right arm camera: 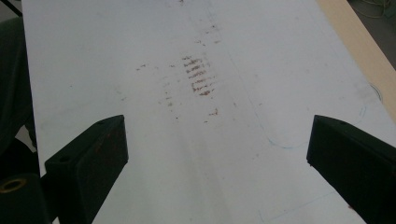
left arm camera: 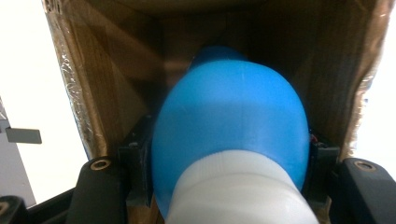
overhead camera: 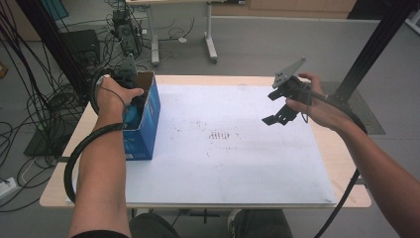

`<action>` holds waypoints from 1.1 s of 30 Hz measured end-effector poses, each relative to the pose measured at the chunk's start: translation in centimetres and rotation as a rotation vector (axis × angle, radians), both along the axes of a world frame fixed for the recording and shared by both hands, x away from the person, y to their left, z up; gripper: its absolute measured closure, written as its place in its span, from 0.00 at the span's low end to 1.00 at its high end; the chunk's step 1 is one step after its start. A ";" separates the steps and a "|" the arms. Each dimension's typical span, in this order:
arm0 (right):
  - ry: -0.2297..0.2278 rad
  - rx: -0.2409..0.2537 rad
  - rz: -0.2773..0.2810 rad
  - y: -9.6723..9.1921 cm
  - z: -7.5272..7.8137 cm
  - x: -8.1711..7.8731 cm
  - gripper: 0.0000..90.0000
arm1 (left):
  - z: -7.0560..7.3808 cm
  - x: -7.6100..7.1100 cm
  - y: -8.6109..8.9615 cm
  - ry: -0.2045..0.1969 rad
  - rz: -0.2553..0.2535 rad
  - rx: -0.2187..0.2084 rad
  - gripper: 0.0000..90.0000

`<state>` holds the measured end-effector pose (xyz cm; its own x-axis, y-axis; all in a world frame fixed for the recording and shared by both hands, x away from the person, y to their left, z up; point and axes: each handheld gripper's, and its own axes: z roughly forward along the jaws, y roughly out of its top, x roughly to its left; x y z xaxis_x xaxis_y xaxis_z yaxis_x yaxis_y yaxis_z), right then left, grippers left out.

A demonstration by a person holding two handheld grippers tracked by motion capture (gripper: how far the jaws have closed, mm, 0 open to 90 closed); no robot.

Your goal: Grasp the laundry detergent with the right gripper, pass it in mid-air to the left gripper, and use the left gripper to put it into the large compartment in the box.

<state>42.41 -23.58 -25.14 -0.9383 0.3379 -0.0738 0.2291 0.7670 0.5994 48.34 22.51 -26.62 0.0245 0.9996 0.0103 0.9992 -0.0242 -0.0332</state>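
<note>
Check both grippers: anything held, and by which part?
Left gripper is shut on the blue-and-white bulb, gripped across its wide blue body, inside the open box. Right gripper is open and holds nothing.

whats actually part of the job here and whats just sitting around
In play:
- blue and white object, clamped between the left gripper's jaws
- open blue box, which that gripper is reaching into

Just there:
- right gripper, open, held above the white sheet
- brown scuff marks on the sheet
- cables on the floor
</note>
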 end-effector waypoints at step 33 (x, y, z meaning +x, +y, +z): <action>-0.006 -0.011 -0.030 -1.3 0.5 -0.2 0.06 | -0.5 0.1 0.1 -0.035 -0.010 -0.001 0.41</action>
<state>42.16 -24.89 -24.60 -0.9274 0.3647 -0.0832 0.2482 0.7665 0.5924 48.48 22.65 -27.13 0.0337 0.9994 0.0103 0.9994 -0.0337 0.0014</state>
